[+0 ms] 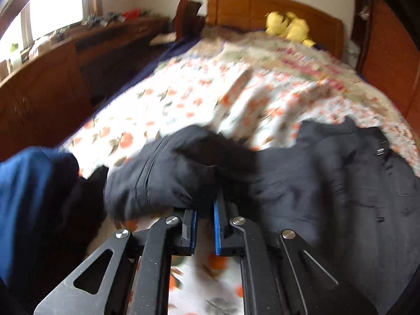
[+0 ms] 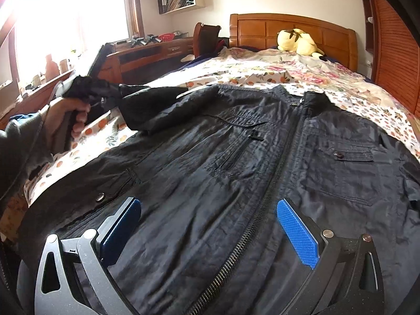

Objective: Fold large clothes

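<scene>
A black zip-front jacket [image 2: 236, 157] lies spread front-up on the floral bed sheet [image 2: 341, 84], collar toward the headboard. My right gripper [image 2: 208, 203] hovers open over its lower front, blue pads either side of the zipper and clear of the cloth. In the left wrist view my left gripper [image 1: 206, 207] is shut on the jacket's sleeve [image 1: 168, 173], whose bunched cloth covers the fingertips. The right wrist view shows a person's hand [image 2: 71, 115] holding that left gripper [image 2: 86, 89] at the bed's left edge, the sleeve stretched out from the jacket's shoulder.
A yellow plush toy [image 2: 299, 42] rests by the wooden headboard [image 2: 288, 26]. A wooden desk [image 2: 147, 55] with clutter runs along the left wall under a bright window. Louvred wooden doors [image 2: 393, 52] stand right of the bed. Blue cloth [image 1: 26, 183] fills the left edge.
</scene>
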The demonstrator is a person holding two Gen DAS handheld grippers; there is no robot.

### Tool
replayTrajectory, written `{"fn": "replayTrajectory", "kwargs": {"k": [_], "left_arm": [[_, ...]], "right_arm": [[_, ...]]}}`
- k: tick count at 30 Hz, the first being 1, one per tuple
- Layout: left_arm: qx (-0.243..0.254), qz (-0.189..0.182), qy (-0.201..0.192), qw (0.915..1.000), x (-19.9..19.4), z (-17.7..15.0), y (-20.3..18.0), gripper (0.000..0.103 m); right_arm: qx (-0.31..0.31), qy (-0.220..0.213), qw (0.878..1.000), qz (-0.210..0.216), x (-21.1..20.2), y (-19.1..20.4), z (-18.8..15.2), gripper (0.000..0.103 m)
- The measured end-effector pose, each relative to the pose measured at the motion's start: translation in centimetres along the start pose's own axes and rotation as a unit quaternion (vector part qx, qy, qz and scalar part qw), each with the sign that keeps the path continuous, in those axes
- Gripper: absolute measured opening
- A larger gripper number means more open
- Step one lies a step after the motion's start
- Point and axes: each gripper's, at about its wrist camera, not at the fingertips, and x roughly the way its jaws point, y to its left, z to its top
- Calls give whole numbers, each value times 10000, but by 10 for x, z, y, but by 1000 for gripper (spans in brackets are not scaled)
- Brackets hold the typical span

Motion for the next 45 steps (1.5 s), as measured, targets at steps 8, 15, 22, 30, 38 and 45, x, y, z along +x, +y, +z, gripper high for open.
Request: {"fn": "replayTrajectory", "kwargs": {"k": [8, 15, 22, 30, 38, 45], "left_arm": [[557, -459, -674, 9951, -97, 23, -71, 9], [1206, -930, -872, 9845, -146, 0, -143, 9], [1488, -1361, -880, 9755, -177, -37, -181, 9], [1681, -1585, -450, 9719, -182, -88, -193, 9], [1989, -1489, -467, 9675, -196, -143, -171, 45], [1685, -1637, -570, 9703, -214, -165, -135, 78]], "right_arm": [[89, -287, 9979, -573, -52, -28, -11, 103], [338, -314, 9949, -902, -89, -47, -22, 103], [407, -431, 9911, -1191, -118, -48, -26, 103], [426, -325, 9895, -1339, -122, -41, -28, 103], [446, -341, 9917, -1154, -117, -26, -10, 103], [408, -194, 9945, -949, -100, -21, -2, 103]]}}
